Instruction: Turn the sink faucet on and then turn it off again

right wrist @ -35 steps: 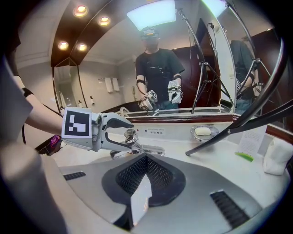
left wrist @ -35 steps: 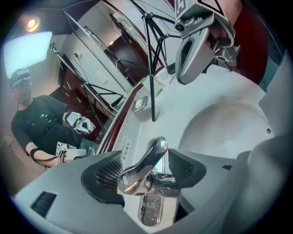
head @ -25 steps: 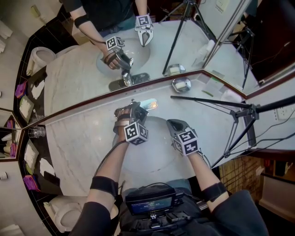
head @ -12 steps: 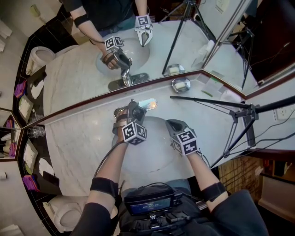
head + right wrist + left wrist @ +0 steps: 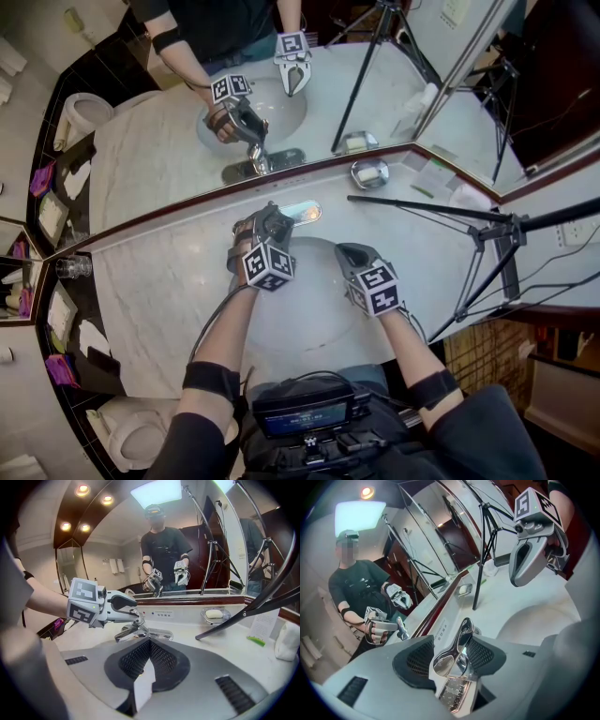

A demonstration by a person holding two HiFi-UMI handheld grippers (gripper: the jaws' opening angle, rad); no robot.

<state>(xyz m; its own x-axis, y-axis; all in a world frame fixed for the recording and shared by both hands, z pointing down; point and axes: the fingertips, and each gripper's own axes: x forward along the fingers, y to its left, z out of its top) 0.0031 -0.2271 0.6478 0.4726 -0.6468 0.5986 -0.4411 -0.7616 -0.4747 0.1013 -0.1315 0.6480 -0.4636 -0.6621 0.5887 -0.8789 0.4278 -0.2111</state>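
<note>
The chrome faucet (image 5: 302, 213) stands at the back rim of the white basin (image 5: 314, 323). Its lever handle (image 5: 464, 629) lies between the pads of my left gripper (image 5: 453, 643), whose jaws have just been closing and now press on it from both sides. In the right gripper view the left gripper (image 5: 132, 612) sits on top of the faucet, above the spout (image 5: 127, 633). My right gripper (image 5: 348, 252) hovers over the basin's right side, shut with nothing in it, its pads meeting (image 5: 149, 641). It also shows in the left gripper view as the right gripper (image 5: 519, 579).
A mirror (image 5: 169, 141) runs along the back of the marble counter (image 5: 159, 291). A soap dish (image 5: 368, 172) sits right of the faucet. A tripod (image 5: 487, 230) reaches over the counter's right end. A glass (image 5: 75, 269) stands far left, a toilet (image 5: 141, 436) lower left.
The left gripper has rolled a little and shifted slightly left at the faucet handle. The right gripper has stayed where it was.
</note>
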